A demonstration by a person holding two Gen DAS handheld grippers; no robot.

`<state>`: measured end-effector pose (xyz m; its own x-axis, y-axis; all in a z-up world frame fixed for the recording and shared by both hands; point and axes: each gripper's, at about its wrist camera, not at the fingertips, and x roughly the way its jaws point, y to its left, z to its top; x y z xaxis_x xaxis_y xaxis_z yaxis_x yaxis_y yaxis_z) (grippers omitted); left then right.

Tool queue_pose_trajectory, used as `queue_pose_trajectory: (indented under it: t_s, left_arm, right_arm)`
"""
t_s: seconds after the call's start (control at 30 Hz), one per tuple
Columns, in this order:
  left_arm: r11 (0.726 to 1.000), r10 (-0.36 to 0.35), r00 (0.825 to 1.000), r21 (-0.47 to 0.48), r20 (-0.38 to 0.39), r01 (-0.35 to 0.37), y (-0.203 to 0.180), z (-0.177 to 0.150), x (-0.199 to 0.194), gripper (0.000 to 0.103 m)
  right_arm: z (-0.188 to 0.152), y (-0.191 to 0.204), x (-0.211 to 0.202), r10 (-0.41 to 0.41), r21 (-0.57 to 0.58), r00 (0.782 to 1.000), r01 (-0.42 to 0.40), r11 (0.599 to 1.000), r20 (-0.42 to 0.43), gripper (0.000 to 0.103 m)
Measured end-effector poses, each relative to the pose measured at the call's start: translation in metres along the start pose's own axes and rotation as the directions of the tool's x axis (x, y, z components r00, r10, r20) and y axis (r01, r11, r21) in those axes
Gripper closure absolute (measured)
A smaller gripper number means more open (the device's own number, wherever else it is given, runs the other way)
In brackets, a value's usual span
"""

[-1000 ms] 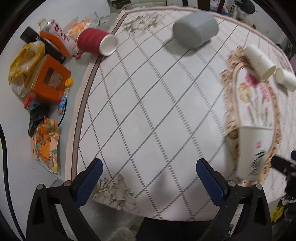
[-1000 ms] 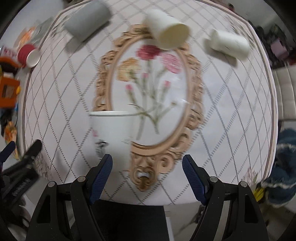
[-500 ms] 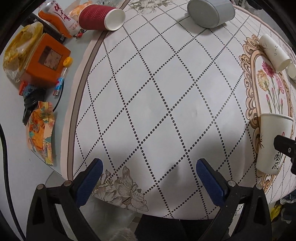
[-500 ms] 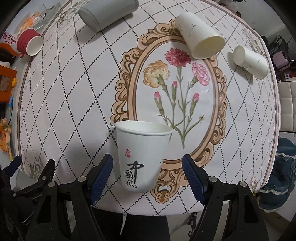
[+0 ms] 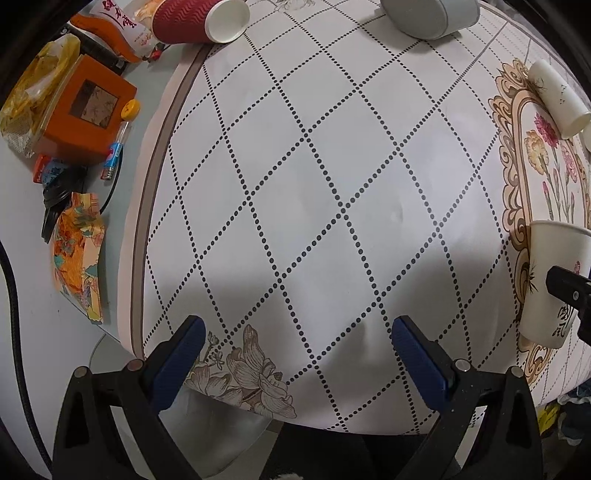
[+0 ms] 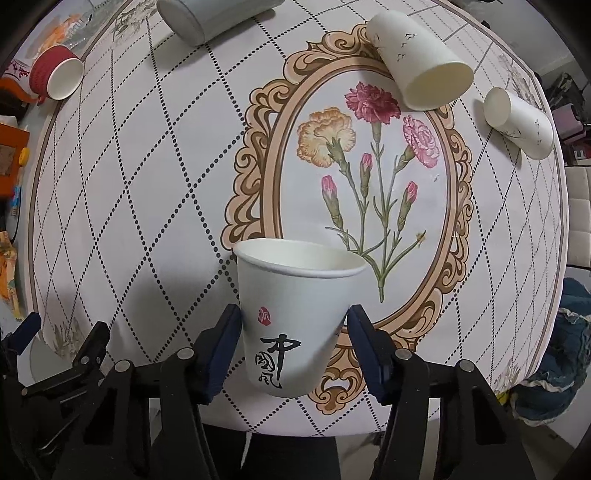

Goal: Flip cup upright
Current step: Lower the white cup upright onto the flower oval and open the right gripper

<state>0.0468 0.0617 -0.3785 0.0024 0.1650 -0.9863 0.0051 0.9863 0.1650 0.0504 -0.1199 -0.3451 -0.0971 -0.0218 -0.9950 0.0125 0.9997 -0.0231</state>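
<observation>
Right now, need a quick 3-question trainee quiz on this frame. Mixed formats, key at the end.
1. True or false: the calligraphy cup stands mouth-up between the fingers of the right gripper.
2. Multiple choice: the red ribbed cup is A) upright, B) on its side, C) held by the left gripper.
3. Fill in: besides the red one, the right wrist view shows ___ other cups lying on their sides: the grey cup, the large bird-print cup and the small bird-print cup.

Key: 1 true; 2 B; 3 three.

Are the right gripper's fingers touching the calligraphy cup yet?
Touching. Right wrist view shows both blue pads pressed against the upright calligraphy cup, no gap visible.
</observation>
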Motion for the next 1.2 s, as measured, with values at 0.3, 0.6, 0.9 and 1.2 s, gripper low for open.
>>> queue_pose_trajectory:
  t_s: [0.3, 0.6, 0.9, 1.2]
  left_arm:
    - [0.999, -0.029, 0.999, -0.024, -0.032, 0.029, 0.005, 0.013, 0.002, 0.0]
    - [0.997, -0.033, 0.997, -0.066, -0.068, 0.029, 0.008, 0.045, 0.012, 0.0]
    - [0.998, 0.046, 0.999, -0.034, -0.023, -0.047, -0.019, 0.081, 0.016, 0.0]
    - [0.998, 0.062, 0.998, -0.022, -0.021, -0.062, -0.037, 0.075, 0.005, 0.0]
  right_arm:
    - [0.004, -0.011, -0.026, 0.094, 0.009, 0.989, -0.096, 0.995, 0.111, 0.043]
    - [0.029, -0.018, -0.059, 0.05, 0.021, 0.899, -0.066, 0.998, 0.436, 0.043]
    - [0.052, -0.015, -0.038, -0.039, 0.053, 0.782, 0.008, 0.999, 0.622, 0.043]
    - [0.025, -0.017, -0.027, -0.023, 0.012, 0.754, 0.02, 1.0, 0.657, 0.043]
